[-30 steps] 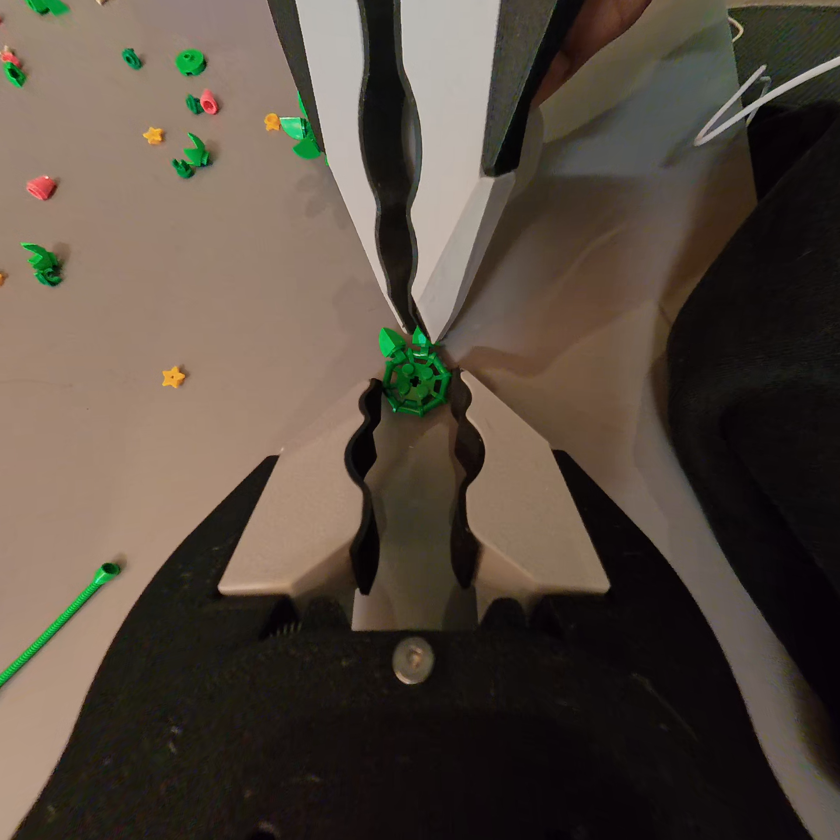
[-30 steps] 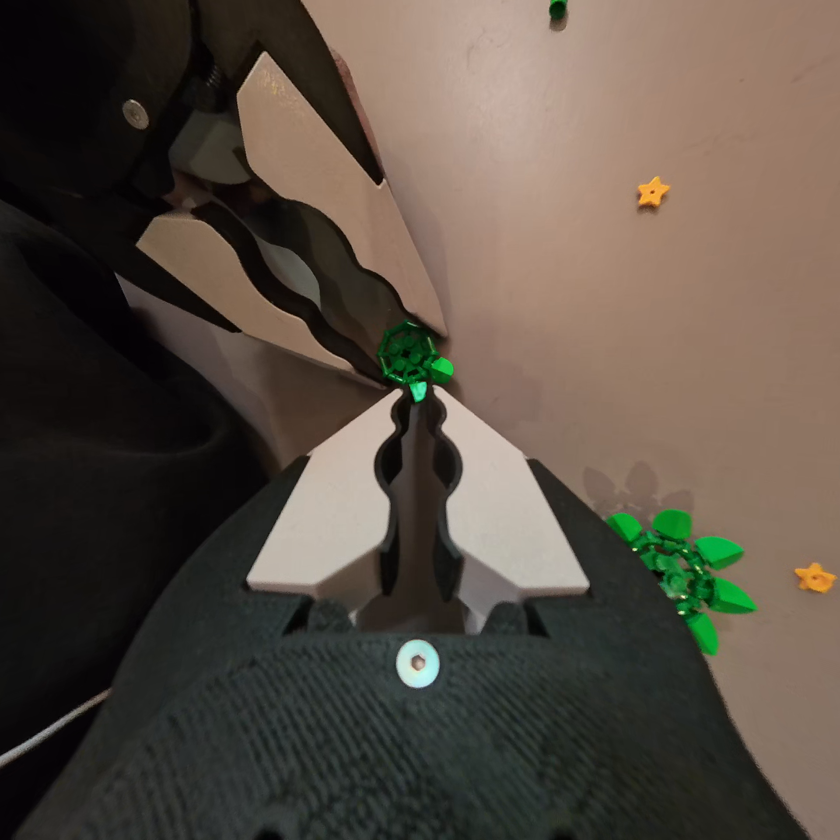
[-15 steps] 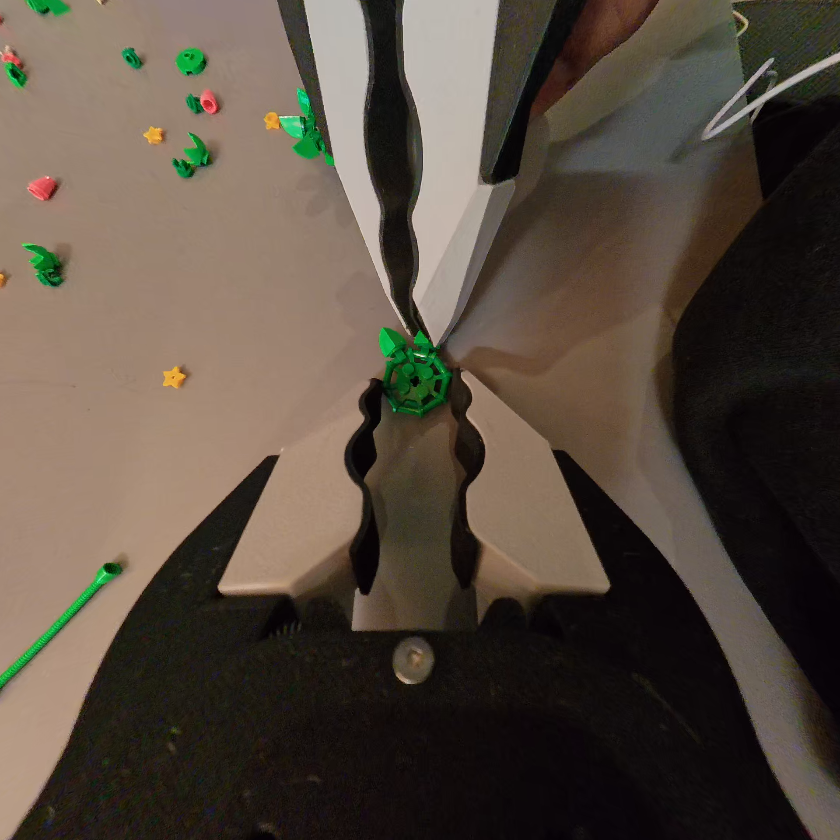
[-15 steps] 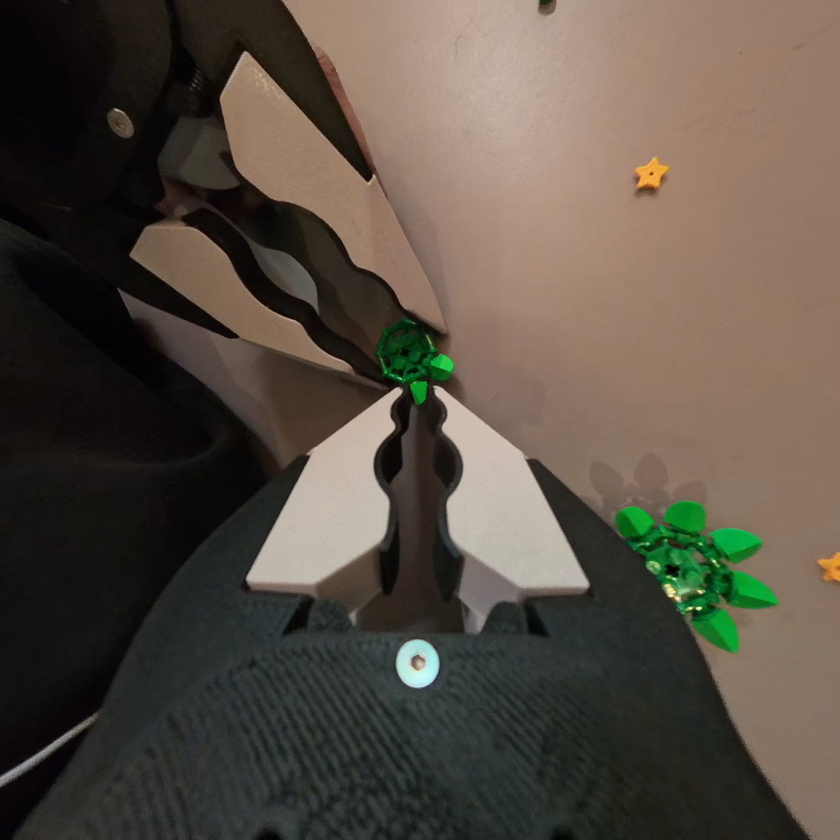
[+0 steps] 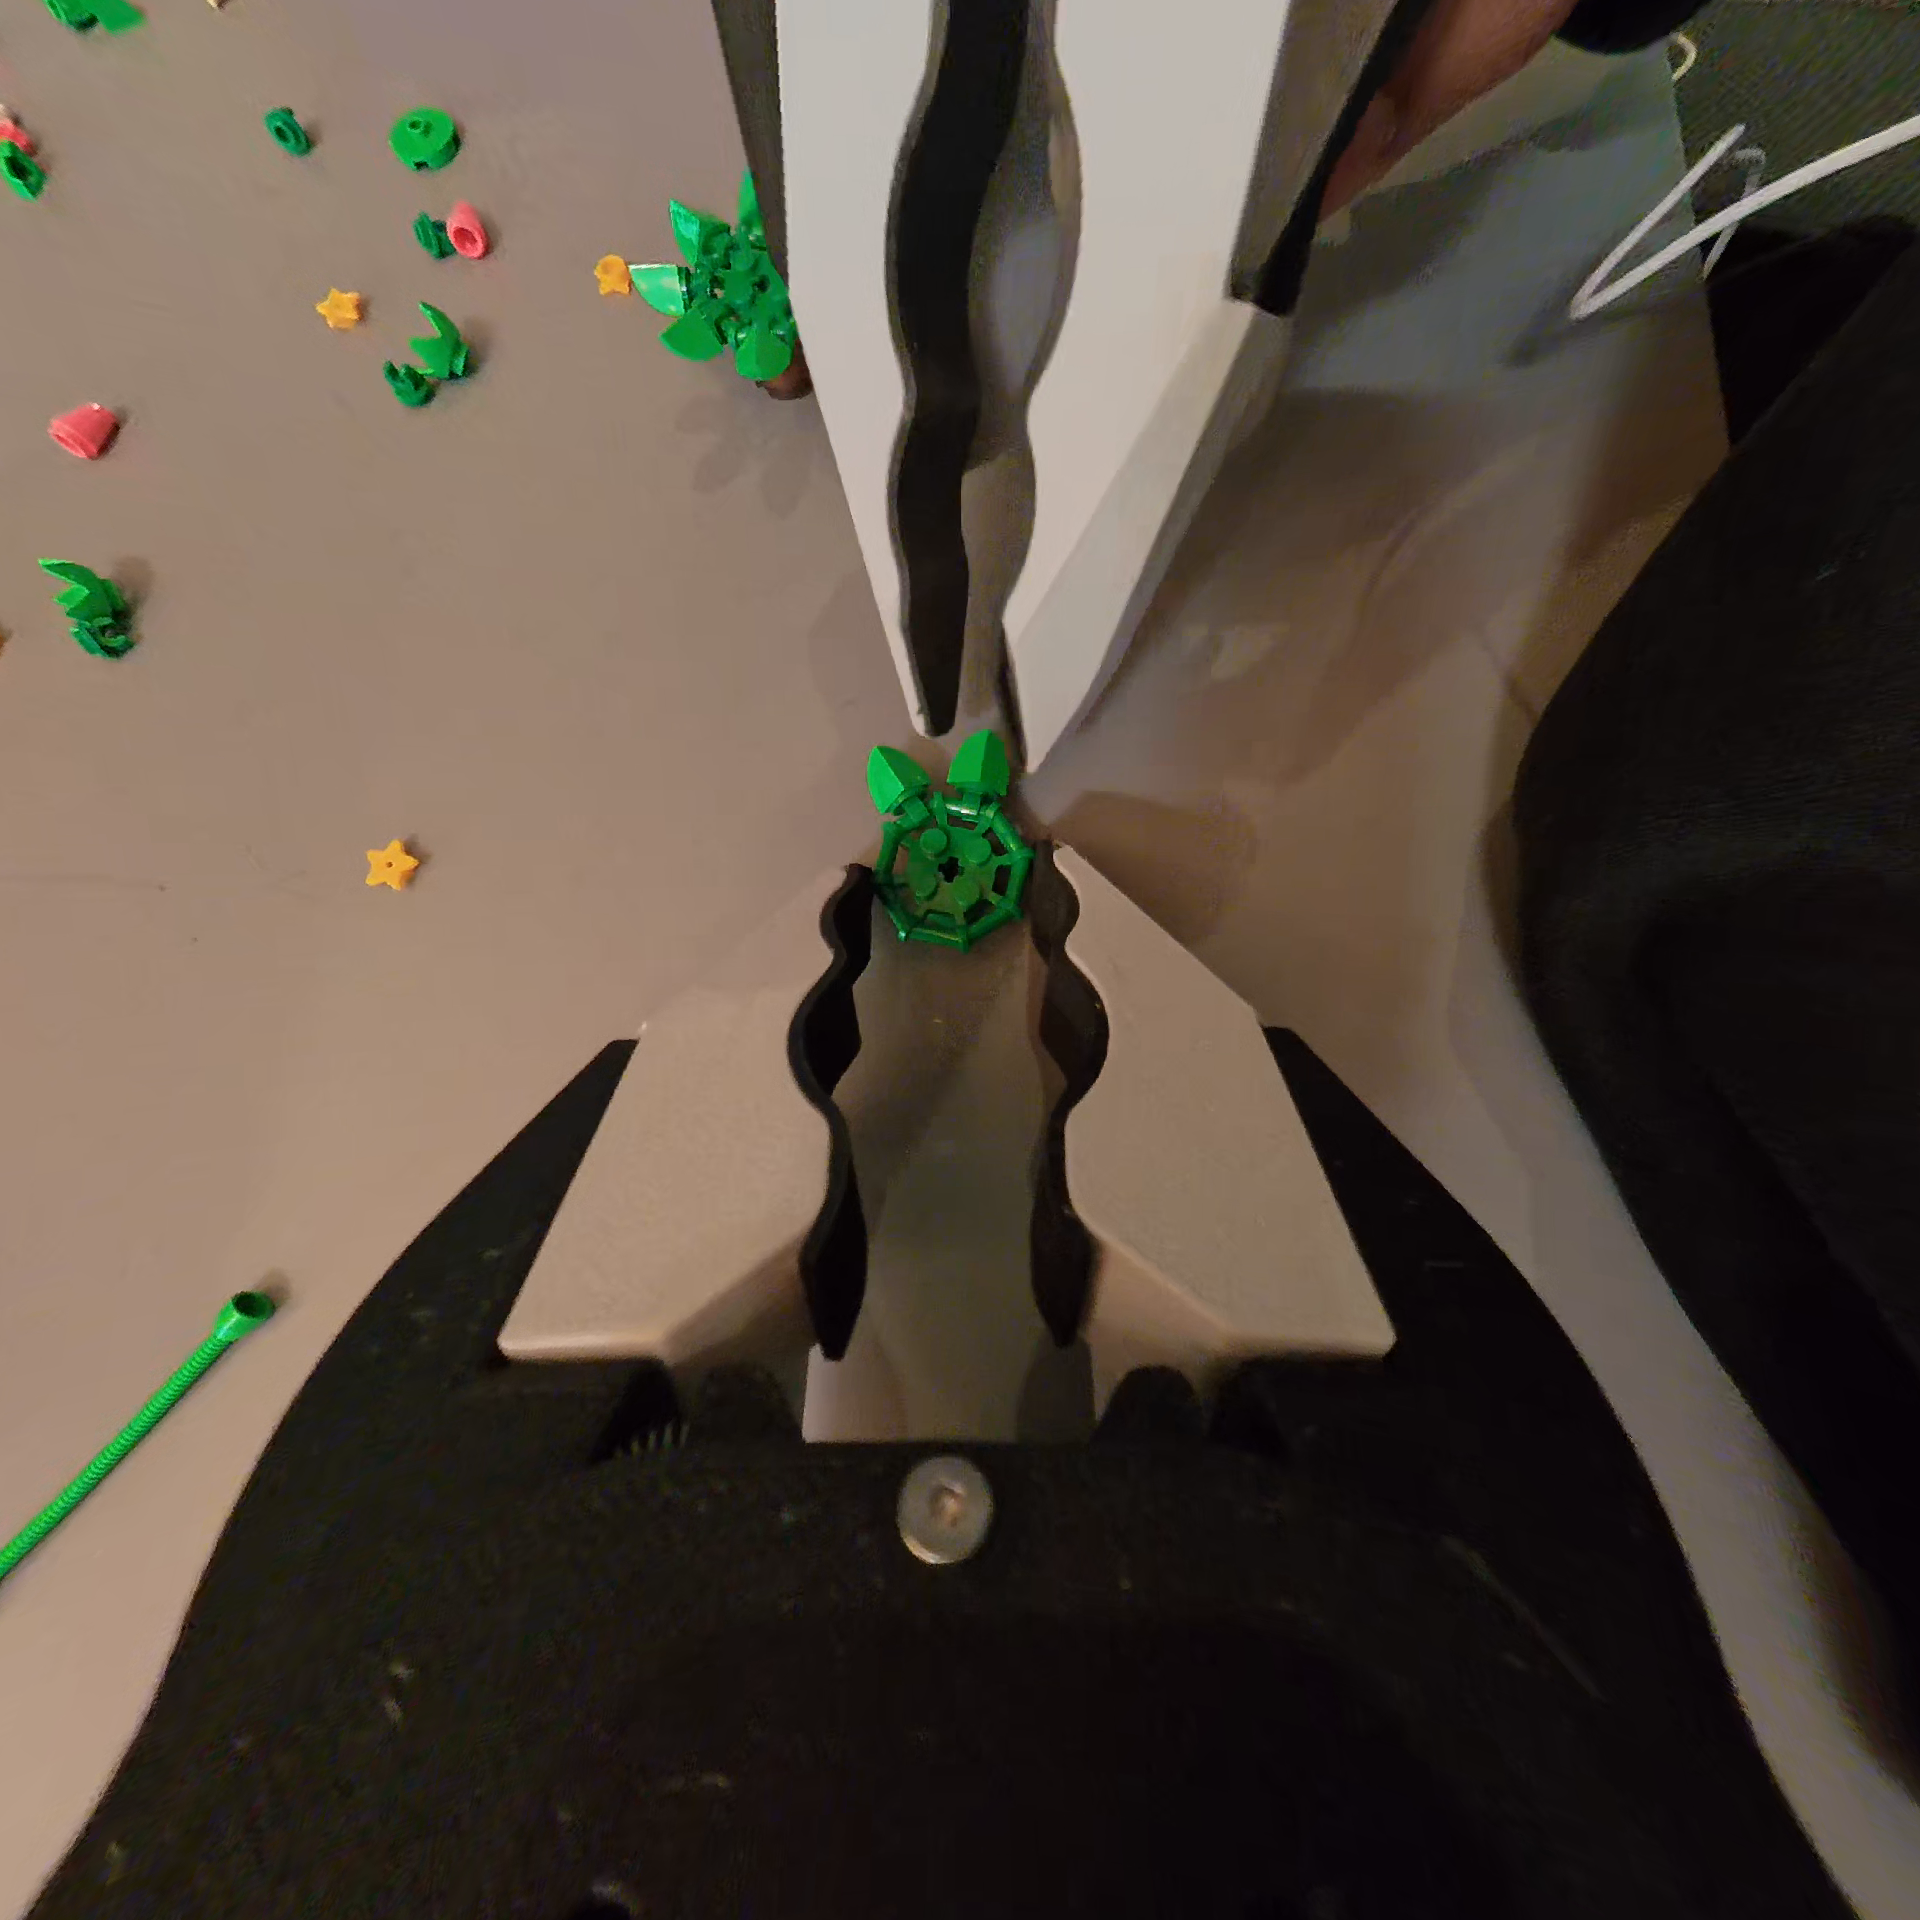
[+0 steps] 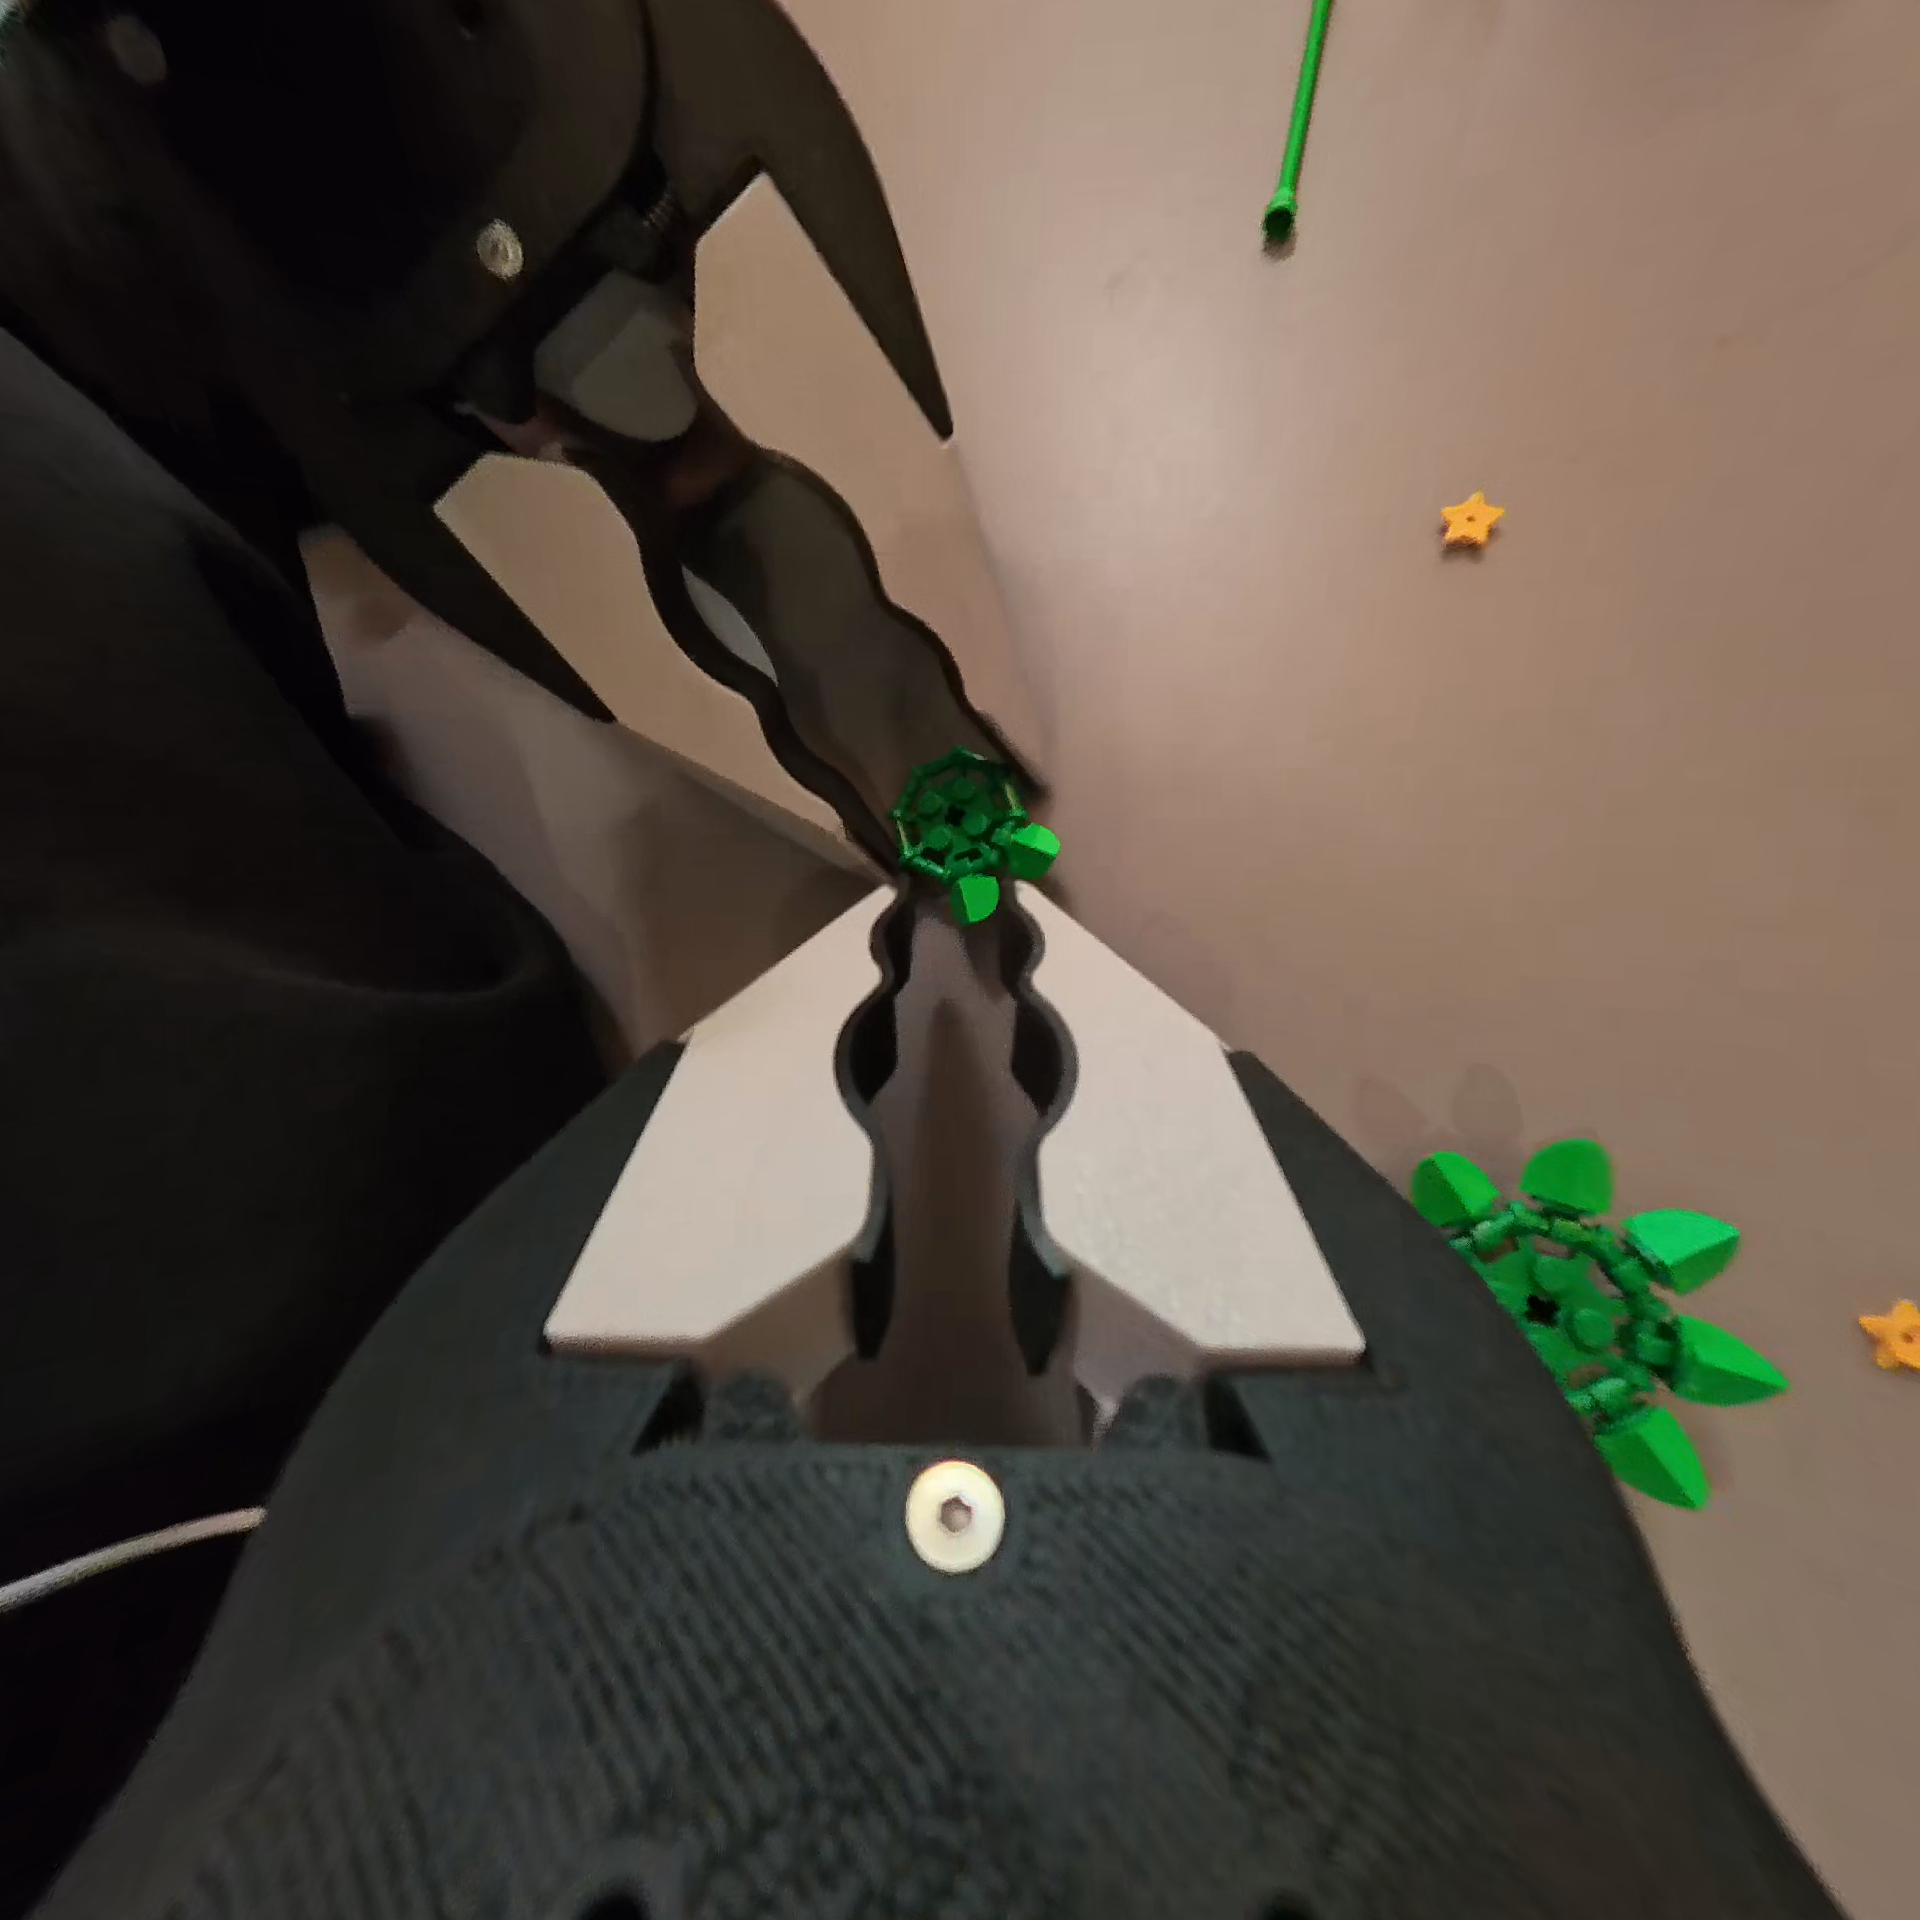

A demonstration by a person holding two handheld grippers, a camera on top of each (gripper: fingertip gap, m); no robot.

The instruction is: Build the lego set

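Note:
A green web-shaped wheel piece [image 5: 951, 888] carries two green leaves [image 5: 899, 779] on its rim. My left gripper [image 5: 948, 883] is shut on the wheel at its fingertips and holds it above the table; it also shows in the right wrist view [image 6: 956, 821]. My right gripper [image 6: 958, 909] faces it tip to tip, and from the left wrist view [image 5: 975, 722] it comes down from the top. Its jaws stand slightly apart. One leaf [image 6: 975, 896] sits just at their tips, not pinched.
A larger green wheel with several leaves [image 6: 1590, 1309] lies on the grey table [image 5: 468, 1039]. Orange stars [image 5: 392, 862], pink cones [image 5: 81, 431], small green parts [image 5: 424, 138] and a green flexible stem [image 5: 125, 1434] are scattered to the left. Dark clothing [image 5: 1714, 935] and a white cable [image 5: 1704, 218] are to the right. Only a small space, under 4 cm, lies between the two pairs of fingers.
My right gripper's jaws have parted slightly and let go of the leaf, which now stands on the wheel's rim beside the other. My left gripper still holds the wheel.

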